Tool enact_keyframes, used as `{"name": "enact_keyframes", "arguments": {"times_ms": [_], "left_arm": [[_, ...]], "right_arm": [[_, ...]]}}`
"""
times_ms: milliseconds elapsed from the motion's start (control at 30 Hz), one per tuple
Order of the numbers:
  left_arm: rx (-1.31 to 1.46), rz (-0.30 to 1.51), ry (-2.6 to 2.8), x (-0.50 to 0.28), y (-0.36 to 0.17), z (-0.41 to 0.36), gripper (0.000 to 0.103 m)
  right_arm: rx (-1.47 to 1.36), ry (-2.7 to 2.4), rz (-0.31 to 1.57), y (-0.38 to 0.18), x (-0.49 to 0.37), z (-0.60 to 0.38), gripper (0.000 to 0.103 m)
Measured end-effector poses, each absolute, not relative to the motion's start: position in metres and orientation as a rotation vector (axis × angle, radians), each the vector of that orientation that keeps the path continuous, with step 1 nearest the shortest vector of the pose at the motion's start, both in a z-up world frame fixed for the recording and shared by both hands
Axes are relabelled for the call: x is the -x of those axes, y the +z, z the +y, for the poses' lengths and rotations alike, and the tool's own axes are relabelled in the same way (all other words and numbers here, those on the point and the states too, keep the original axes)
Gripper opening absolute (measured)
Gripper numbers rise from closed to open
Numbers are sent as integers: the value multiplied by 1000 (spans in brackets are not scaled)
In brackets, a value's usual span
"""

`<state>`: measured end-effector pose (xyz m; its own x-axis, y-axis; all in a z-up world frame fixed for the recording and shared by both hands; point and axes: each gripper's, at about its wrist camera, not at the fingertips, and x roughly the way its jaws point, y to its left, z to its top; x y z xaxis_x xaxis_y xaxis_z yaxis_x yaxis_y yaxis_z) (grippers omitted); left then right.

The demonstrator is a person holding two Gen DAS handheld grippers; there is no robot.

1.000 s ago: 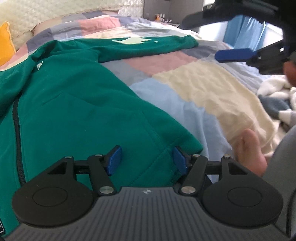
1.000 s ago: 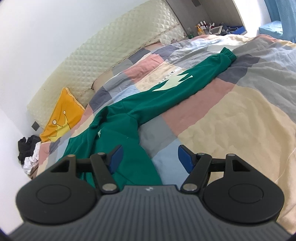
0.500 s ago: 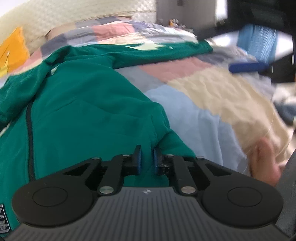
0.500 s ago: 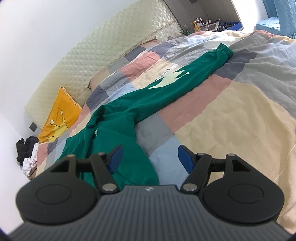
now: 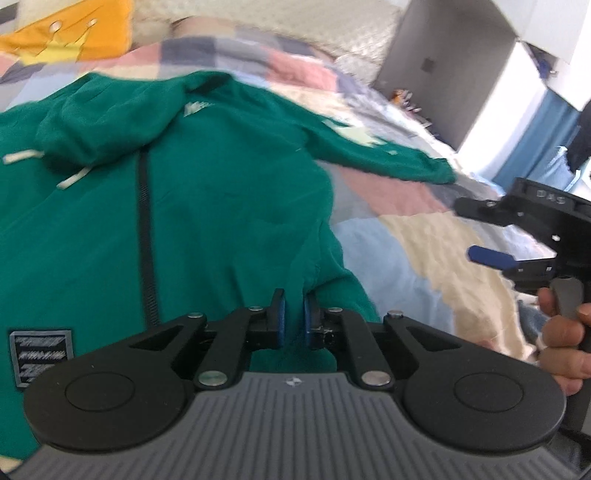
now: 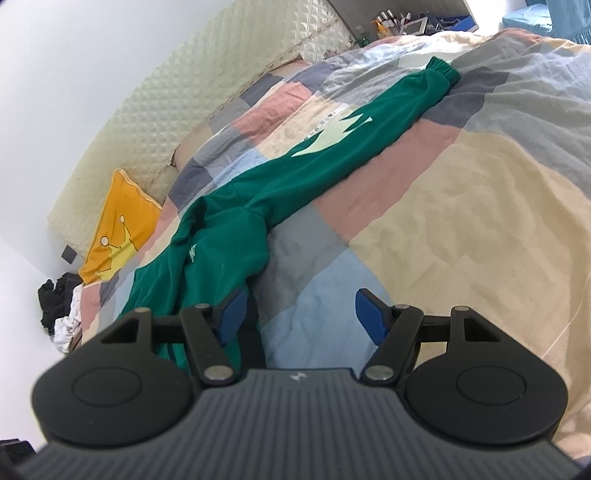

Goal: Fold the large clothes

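Left wrist view: left hand-held gripper [image 5: 293, 320] pinched narrow on the hem edge of the green hoodie [image 5: 192, 206], fabric bunched between the blue pads. Hoodie spread zip-up on the bed [image 5: 413, 236], sleeve stretched toward the far side. Orange pillow [image 5: 74, 29] at the head. Right hand-held gripper [image 5: 476, 232] off to the side, a hand [image 5: 565, 339] on its grip.

Right wrist view: right hand-held gripper [image 6: 297, 314] wide, nothing between its fingers, over the quilt just beside the hoodie [image 6: 221, 258]. Sleeve [image 6: 354, 140] lies flat, cuff far out.
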<state>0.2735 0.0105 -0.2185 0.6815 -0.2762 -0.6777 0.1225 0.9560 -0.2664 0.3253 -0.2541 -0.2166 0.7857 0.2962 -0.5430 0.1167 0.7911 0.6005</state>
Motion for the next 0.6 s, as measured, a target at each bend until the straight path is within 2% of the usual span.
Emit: {"name": "enact_keyframes", "arguments": {"times_ms": [233,600], "left_arm": [[163,933,-96,-285,-246,22,11],[235,915,-122,-285,-243,27,12]], "right_arm": [[-676,125,725,-224,-331,-248,69],[-752,197,811,-237,-335,-242,69]]}}
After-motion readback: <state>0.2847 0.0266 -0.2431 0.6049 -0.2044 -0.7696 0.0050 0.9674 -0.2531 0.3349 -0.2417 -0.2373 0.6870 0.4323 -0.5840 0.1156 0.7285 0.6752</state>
